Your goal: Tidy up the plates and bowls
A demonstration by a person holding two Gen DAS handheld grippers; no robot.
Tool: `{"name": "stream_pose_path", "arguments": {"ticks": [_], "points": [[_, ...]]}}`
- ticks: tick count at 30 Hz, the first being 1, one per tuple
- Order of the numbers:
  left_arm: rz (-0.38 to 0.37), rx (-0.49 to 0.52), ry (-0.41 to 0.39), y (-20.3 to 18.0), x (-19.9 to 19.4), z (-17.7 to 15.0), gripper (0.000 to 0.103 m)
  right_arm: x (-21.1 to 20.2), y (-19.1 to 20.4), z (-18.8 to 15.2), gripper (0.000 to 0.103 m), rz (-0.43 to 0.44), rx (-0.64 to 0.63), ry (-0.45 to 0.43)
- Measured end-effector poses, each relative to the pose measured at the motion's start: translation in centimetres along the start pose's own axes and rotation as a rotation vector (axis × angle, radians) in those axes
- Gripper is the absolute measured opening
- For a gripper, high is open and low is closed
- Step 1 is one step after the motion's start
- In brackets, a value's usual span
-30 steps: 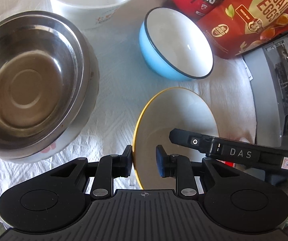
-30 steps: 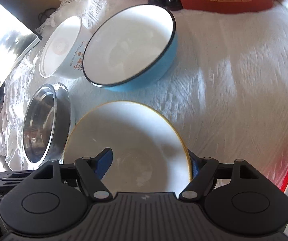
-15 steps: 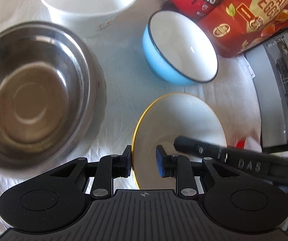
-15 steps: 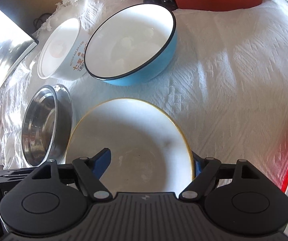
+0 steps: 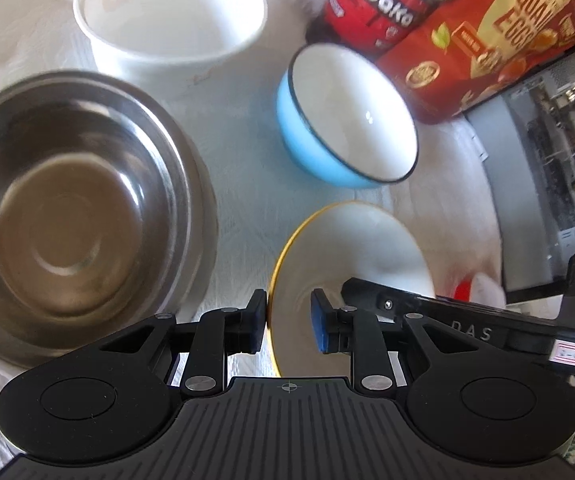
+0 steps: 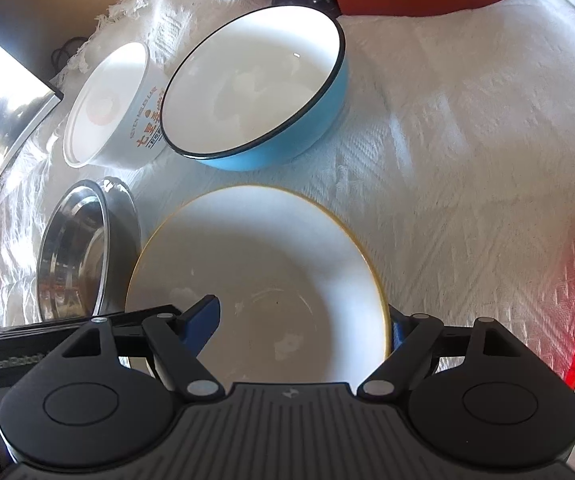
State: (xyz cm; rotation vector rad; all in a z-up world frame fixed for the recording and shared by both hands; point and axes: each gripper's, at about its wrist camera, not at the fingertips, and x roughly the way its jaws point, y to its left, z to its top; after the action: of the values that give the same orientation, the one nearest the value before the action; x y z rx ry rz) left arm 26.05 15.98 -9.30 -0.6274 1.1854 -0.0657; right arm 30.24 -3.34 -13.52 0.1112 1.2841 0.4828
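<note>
Two grippers at the gold-rimmed plate, low centre of both frames

The left gripper [image 5: 288,327] stands narrow astride the near rim of the gold-rimmed plate [image 5: 351,256], outer pad touching the edge, inner pad clear of the surface, so no firm pinch yet; the right gripper [image 6: 303,326] is spread wide, one finger over the well, the other outside the right rim; to do this well, close on the rim squarely before lifting, keep the plate level, and avoid both the blue bowl [image 6: 259,96] just above and the steel bowl [image 5: 67,216] at left; the plate is shallow, glossy white, thin yellow edge, resting on the white cloth [image 6: 467,152].
</note>
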Motion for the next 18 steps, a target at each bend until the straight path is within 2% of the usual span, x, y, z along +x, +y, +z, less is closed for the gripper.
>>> {"name": "stream_pose_path", "arguments": {"ticks": [5, 10, 12, 14, 16, 18], "points": [[-0.070, 0.034, -0.071, 0.7, -2.8, 0.9, 0.025, -1.8, 0.7, 0.5, 0.081, -0.031, 0.012, -0.083], [-0.107, 0.086, -0.148, 0.9, -5.6, 3.2, 0.025, -4.8, 2.7, 1.3, 0.081, -0.086, -0.023, -0.200], [-0.113, 0.123, -0.165, 0.8, -6.1, 4.5, 0.025, -6.1, 3.9, 1.6, 0.082, -0.130, -0.056, -0.260], [-0.089, 0.150, -0.181, 0.4, -5.9, 5.7, 0.025, -7.2, 4.8, 2.0, 0.083, -0.185, -0.096, -0.316], [-0.070, 0.119, -0.183, 0.2, -5.5, 6.7, 0.025, -7.8, 5.4, 2.6, 0.085, -0.240, -0.135, -0.355], [-0.084, 0.107, -0.194, -0.3, -5.2, 7.6, 0.025, -7.9, 5.6, 3.7, 0.085, -0.287, -0.152, -0.366]]}}
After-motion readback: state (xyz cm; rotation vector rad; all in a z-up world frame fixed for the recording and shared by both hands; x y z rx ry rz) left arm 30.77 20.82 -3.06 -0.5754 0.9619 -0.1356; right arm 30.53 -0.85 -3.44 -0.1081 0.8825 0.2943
